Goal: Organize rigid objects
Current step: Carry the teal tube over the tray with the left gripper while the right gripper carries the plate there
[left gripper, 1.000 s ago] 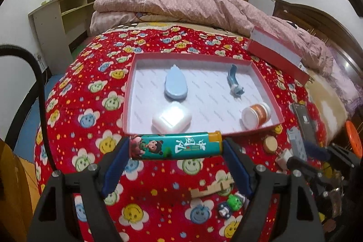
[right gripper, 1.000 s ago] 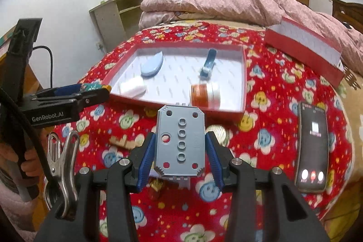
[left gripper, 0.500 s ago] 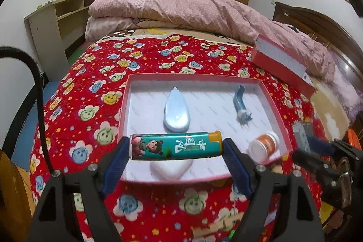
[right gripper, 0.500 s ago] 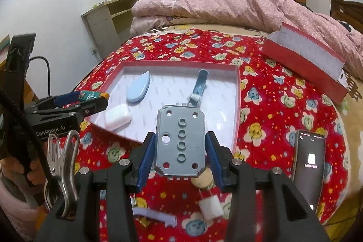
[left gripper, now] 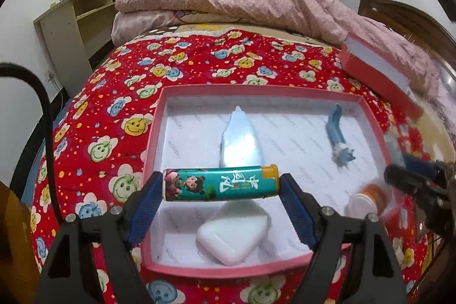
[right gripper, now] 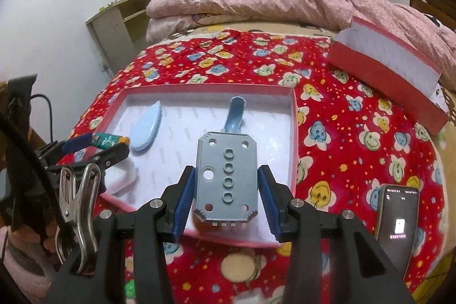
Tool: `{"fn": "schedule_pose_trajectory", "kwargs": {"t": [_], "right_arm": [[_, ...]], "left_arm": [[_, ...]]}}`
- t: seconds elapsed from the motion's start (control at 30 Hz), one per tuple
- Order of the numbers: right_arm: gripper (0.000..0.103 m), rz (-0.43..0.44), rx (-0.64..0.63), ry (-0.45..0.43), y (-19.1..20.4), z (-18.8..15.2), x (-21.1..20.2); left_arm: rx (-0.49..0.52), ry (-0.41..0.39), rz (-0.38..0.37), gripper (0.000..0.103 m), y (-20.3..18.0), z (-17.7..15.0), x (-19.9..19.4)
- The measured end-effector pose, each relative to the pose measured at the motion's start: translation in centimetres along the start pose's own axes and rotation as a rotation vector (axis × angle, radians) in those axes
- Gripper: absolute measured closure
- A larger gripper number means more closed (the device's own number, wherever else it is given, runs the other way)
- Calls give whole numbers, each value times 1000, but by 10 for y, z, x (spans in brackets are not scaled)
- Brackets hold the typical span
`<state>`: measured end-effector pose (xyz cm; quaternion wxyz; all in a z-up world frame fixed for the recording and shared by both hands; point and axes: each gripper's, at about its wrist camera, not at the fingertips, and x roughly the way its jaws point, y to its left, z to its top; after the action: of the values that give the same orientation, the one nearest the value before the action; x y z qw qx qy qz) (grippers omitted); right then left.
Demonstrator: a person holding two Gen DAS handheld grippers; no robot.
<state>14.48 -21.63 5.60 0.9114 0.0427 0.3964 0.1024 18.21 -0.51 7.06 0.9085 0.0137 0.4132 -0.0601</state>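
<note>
A teal cartoon-printed tube (left gripper: 221,184) and a holed grey plate (right gripper: 226,180) hang level above the pink tray (left gripper: 151,150).

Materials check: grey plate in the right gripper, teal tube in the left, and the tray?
Grey plate: looks moulded plastic, matte, with clean round holes. Teal tube: glossy printed surface, likely plastic or coated metal; unclear which. Tray: probably cardboard, thin pink walls, white printed paper lining.

A bed spread with a red smiley-flower blanket (right gripper: 342,116) carries a shallow pink cardboard tray (right gripper: 295,133) at centre, its red lid (right gripper: 379,76) at two o'clock, a black smartphone (right gripper: 397,221) at four o'clock.
</note>
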Motion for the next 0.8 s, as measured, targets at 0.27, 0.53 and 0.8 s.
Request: {"fn": "schedule_pose_trajectory", "kwargs": {"t": [0.27, 0.53, 0.8], "right_arm": [[58, -32, 7, 33, -9, 9, 30], [58, -59, -3, 40, -12, 15, 47], [58, -72, -33, 43, -8, 17, 61]], "left_arm": [[-21, 25, 3, 19, 2, 2, 23], [-32, 10, -2, 19, 3, 8, 33], [5, 14, 32, 19, -5, 10, 44]]}}
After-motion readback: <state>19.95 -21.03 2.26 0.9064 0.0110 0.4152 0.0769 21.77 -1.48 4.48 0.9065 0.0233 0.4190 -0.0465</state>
